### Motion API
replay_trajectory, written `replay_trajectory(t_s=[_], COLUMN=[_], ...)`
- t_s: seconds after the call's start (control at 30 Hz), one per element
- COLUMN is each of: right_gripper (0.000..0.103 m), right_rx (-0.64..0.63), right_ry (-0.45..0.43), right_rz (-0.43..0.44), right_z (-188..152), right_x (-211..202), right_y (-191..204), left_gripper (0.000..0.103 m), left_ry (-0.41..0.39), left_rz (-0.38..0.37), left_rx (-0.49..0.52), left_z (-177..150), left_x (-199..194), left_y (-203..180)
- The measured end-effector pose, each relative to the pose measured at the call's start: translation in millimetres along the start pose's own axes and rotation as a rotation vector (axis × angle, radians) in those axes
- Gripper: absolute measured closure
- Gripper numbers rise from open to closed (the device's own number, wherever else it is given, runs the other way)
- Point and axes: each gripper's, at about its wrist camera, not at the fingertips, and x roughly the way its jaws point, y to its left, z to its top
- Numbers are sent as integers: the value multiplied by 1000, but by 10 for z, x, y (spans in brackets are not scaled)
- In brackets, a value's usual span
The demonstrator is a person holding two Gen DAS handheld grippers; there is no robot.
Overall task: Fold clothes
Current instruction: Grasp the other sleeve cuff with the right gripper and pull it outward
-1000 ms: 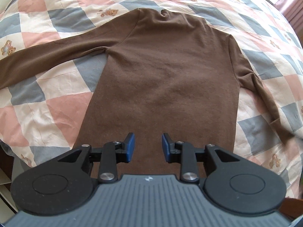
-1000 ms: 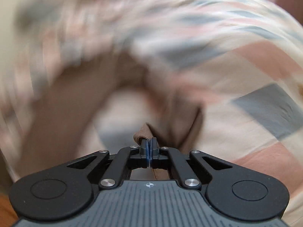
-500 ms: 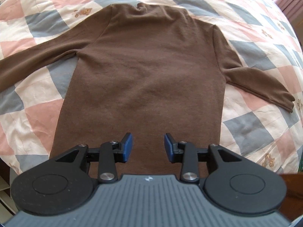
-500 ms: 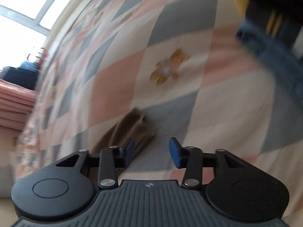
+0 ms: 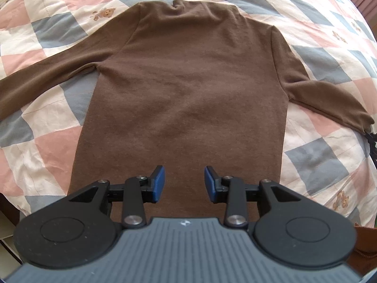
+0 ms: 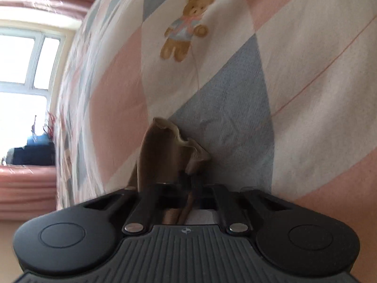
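A brown long-sleeved sweater [image 5: 188, 89] lies flat on the checked quilt [image 5: 318, 155], collar at the far end and both sleeves spread out. My left gripper [image 5: 184, 181] hovers open just above the hem, with nothing between its blue pads. In the right wrist view the right sleeve's cuff [image 6: 165, 151] stands up bunched between the fingers of my right gripper [image 6: 190, 184], which is shut on it. The fabric hides the pads. In the left wrist view the right sleeve [image 5: 325, 94] ends at the frame's right edge, where a dark bit of that gripper [image 5: 372, 139] shows.
The quilt [image 6: 235, 89] has pink, grey and cream squares with teddy bear prints and covers the whole bed. The left sleeve [image 5: 47, 75] runs out to the left edge. A window [image 6: 23, 66] and pink curtains stand beyond the bed. The bed's near edge drops off below the hem.
Half a second ago my right gripper was open beside the cuff; now it is shut on it, close to the quilt. My left gripper stays open over the hem, the view shifting slightly.
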Motion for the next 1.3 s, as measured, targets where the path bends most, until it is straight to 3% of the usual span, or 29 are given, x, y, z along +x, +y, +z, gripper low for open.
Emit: replay_trajectory(t_s=[0.07, 0.2, 0.3, 0.4, 0.53, 0.6, 0.63, 0.7, 0.77, 0.87, 0.93, 0.97, 1.03, 1.1, 1.13, 1.2, 1.3], right_gripper=[100, 100, 100, 100, 100, 94, 79, 61, 61, 57, 57, 57, 57, 54, 54, 54, 54], right_rx=[-52, -140, -191, -204, -127, -89, -89, -140, -189, -225, -262, -306, -438, -486, -475, -483, -600], right_ry=[-11, -58, -60, -31, 95, 109, 100, 75, 30, -19, 26, 66, 85, 16, -23, -45, 21], right_rz=[-1, 31, -30, -165, -297, -315, -312, -359, -384, -325, -268, -282, -483, -654, -645, -534, -383], right_z=[-88, -351, -500, -644, -916, -1031, -1054, -1039, -946, -807, -782, -790, -841, -860, -852, -849, -952], right_x=[-228, -1085, -1448, -1295, -908, -887, -920, -1002, -1098, -1159, -1043, -935, -724, -693, -742, -790, -585], right_y=[177, 499, 374, -53, -775, -967, -990, -952, -906, -830, -747, -690, -597, -545, -509, -339, 143], left_gripper=[71, 71, 71, 71, 69, 68, 67, 67, 67, 67, 67, 67, 67, 67, 67, 68, 68], left_ry=[-9, -7, -5, -4, -9, -14, -13, -5, 1, 10, 18, 21, 21, 12, 7, -8, -47], left_rz=[-3, -10, -41, -78, -101, -94, -91, -77, -68, -75, -92, -98, -106, -105, -103, -104, -121], left_rx=[-9, -24, -22, -7, -1, -23, -40, -74, -101, -129, -133, -129, -116, -100, -96, -79, -31], left_z=[-2, -17, -36, -64, -152, -220, -254, -318, -374, -438, -444, -440, -430, -391, -355, -192, 315], left_x=[-24, -4, 20, 41, -9, -39, -49, -56, -50, -12, 35, 56, 81, 84, 88, 112, 201], left_y=[36, 87, 51, 1, 34, 99, 161, 279, 377, 489, 502, 499, 503, 533, 569, 623, 655])
